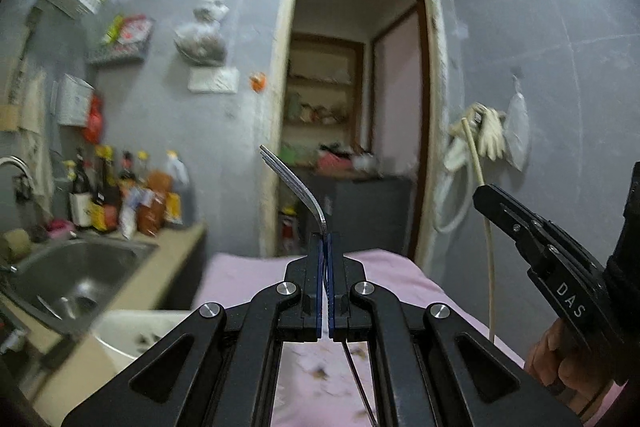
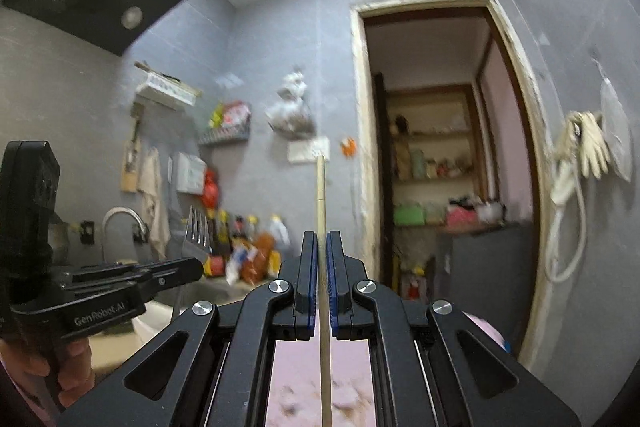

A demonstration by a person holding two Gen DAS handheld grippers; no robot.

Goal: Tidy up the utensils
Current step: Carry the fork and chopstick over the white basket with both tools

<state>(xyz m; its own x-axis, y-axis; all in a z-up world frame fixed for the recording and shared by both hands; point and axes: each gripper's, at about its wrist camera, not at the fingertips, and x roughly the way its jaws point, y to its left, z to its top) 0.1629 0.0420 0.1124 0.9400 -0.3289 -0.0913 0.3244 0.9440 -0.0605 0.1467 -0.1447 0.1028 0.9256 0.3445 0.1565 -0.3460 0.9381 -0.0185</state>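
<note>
Left gripper (image 1: 325, 247): the blue pads (image 1: 320, 275) are pressed together on the neck of a metal fork (image 1: 298, 187). The fork rises from the fingertips, tines up and leaning left, its thin handle running down behind the jaws.

Right gripper (image 2: 322, 247): the fingers (image 2: 307, 267) are clamped narrowly on a pale wooden chopstick (image 2: 321, 195), which stands upright between the pads and extends below them.

Both utensils are held in the air above the pink cloth (image 1: 384, 267). Left of the cloth lie the steel sink (image 1: 76, 275) and a row of bottles (image 1: 120, 195). Beyond the cloth is an open doorway (image 1: 352, 107), blurred; right of it, gloves (image 1: 490, 131) hang on the wall.
</note>
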